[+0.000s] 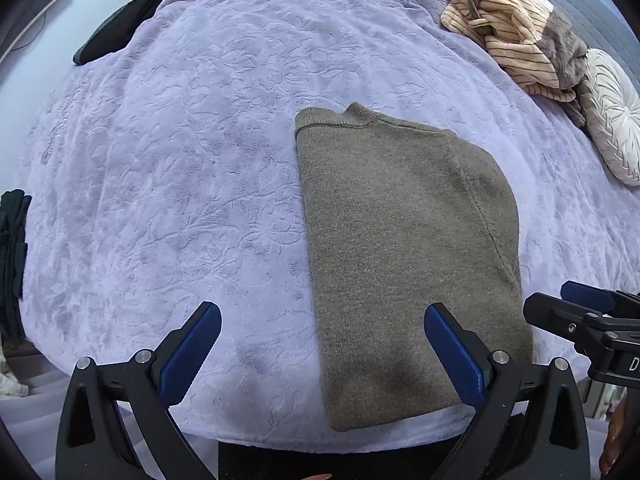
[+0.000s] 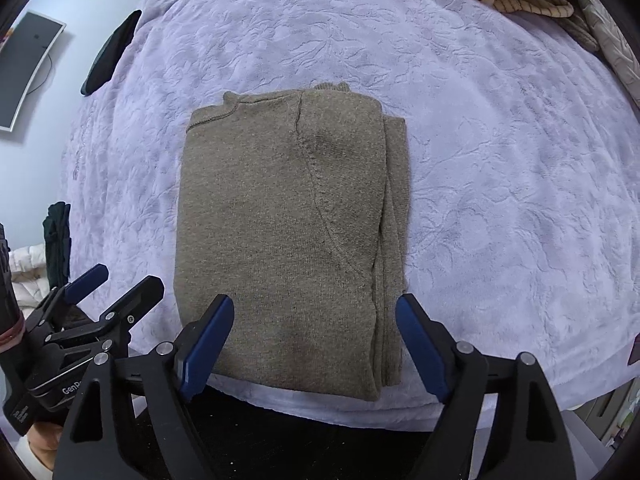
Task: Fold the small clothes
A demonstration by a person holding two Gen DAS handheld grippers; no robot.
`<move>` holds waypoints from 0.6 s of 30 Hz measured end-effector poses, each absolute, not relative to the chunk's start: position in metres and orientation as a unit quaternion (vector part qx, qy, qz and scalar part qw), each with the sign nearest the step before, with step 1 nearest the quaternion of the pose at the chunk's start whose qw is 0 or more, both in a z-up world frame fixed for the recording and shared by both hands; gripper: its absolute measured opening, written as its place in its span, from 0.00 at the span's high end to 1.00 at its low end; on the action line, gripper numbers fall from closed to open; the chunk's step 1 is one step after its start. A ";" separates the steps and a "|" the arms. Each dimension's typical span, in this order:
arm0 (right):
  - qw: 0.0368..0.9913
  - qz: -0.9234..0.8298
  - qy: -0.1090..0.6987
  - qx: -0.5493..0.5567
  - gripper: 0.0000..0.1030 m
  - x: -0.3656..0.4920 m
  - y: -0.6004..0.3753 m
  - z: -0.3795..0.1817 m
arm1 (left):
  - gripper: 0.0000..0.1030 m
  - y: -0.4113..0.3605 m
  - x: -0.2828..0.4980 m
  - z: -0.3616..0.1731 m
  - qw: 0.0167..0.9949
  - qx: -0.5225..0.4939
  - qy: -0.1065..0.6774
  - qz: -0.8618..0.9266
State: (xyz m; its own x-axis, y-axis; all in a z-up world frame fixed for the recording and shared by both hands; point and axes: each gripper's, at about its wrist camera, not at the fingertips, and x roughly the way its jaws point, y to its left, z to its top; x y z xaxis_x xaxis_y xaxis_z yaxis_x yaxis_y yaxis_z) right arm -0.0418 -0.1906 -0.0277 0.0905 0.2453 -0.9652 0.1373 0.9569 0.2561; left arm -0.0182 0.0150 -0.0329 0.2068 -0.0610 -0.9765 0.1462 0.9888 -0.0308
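The folded olive-brown knit sweater [image 2: 288, 240] lies on the lilac embossed blanket [image 2: 500, 180], long axis near-to-far. The right gripper [image 2: 316, 344] straddles its near hem, released; the left gripper [image 1: 322, 354], also released, probably hangs off its left edge.

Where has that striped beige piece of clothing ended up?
The striped beige garment lies crumpled at the far right of the lilac blanket, top right in the left wrist view, against a grey furry item and near the round white cushion, well beyond the folded olive sweater.

Lavender blanket [image 1: 200, 160]; round white cushion [image 1: 614, 120]; wall monitor [image 2: 28, 68].
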 end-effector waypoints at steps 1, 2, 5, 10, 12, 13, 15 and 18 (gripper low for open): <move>0.725 0.035 0.674 0.138 0.06 -0.042 -0.190 -0.027 | 0.01 0.015 -0.019 -0.032 0.776 0.038 0.627 -0.064; 0.726 0.032 0.674 0.133 0.02 -0.042 -0.189 -0.026 | 0.01 0.013 -0.019 -0.033 0.776 0.041 0.627 -0.062; 0.733 0.028 0.669 0.123 0.00 -0.042 -0.189 -0.022 | 0.01 0.013 -0.021 -0.032 0.775 0.044 0.627 -0.059; 0.732 0.025 0.672 0.113 0.00 -0.041 -0.188 -0.019 | 0.01 0.015 -0.022 -0.031 0.773 0.041 0.631 -0.055; 0.732 0.020 0.673 0.109 0.00 -0.041 -0.186 -0.018 | 0.01 0.014 -0.022 -0.030 0.773 0.047 0.631 -0.050; 0.731 0.018 0.673 0.108 0.00 -0.042 -0.186 -0.018 | 0.01 0.014 -0.022 -0.029 0.773 0.050 0.631 -0.048; 0.730 0.016 0.674 0.111 0.00 -0.042 -0.186 -0.017 | 0.01 0.014 -0.022 -0.028 0.772 0.052 0.632 -0.047; 0.730 0.013 0.674 0.113 0.00 -0.043 -0.186 -0.016 | 0.01 0.014 -0.022 -0.028 0.770 0.051 0.634 -0.046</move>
State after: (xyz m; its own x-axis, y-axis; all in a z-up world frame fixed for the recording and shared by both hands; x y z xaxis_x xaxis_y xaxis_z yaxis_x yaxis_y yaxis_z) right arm -0.0432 -0.1863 -0.0165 0.0924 0.1714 -0.9809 0.1328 0.9741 0.1828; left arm -0.0224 0.0143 -0.0280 0.1915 -0.0067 -0.9815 0.1355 0.9906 0.0197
